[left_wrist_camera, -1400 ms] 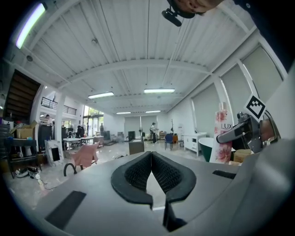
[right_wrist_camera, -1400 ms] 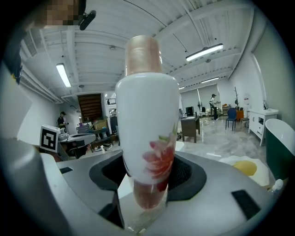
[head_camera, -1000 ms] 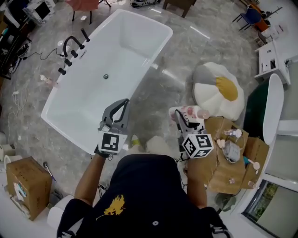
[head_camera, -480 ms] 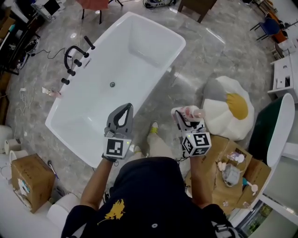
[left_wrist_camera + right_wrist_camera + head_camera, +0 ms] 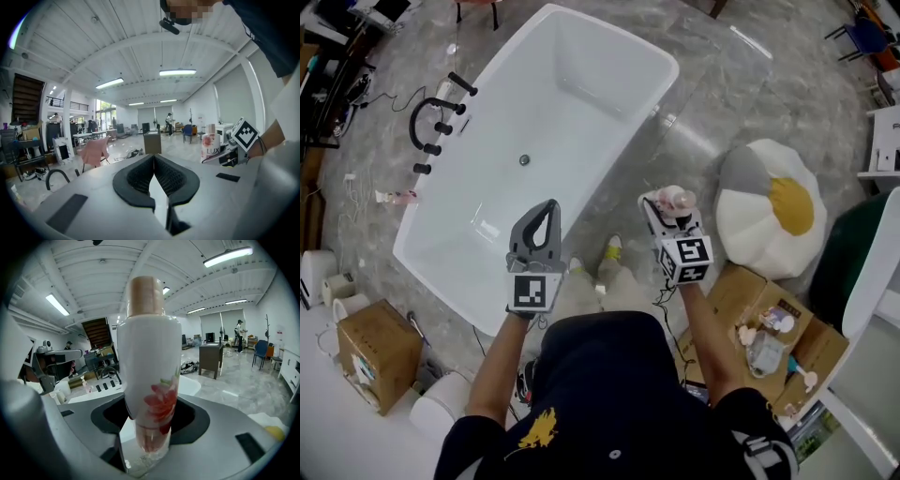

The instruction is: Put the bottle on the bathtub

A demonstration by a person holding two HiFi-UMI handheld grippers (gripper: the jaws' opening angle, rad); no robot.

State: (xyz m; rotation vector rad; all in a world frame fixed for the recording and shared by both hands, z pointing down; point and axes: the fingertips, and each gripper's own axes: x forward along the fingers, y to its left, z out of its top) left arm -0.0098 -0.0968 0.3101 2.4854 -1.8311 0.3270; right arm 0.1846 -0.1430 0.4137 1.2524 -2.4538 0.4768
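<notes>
The white bathtub (image 5: 572,103) lies on the grey floor, ahead and to the left in the head view. A white bottle (image 5: 674,200) with a pink flower print and a tan cap stands upright in my right gripper (image 5: 667,212), which is shut on its lower body. This gripper hovers over the floor to the right of the tub's near end. In the right gripper view the bottle (image 5: 149,366) fills the middle between the jaws of that gripper (image 5: 147,432). My left gripper (image 5: 546,212) is shut and empty above the tub's near right rim. The left gripper (image 5: 153,158) view also shows the bottle (image 5: 209,147).
A black faucet (image 5: 427,117) stands at the tub's left side, with a small bottle (image 5: 394,197) on the floor near it. An egg-shaped cushion (image 5: 773,211) lies to the right. Cardboard boxes (image 5: 361,352) (image 5: 769,328) sit on both sides of the person.
The person has stepped closer to the tub's near end. The right gripper has carried the bottle forward and a little left. Both grippers stay shut.
</notes>
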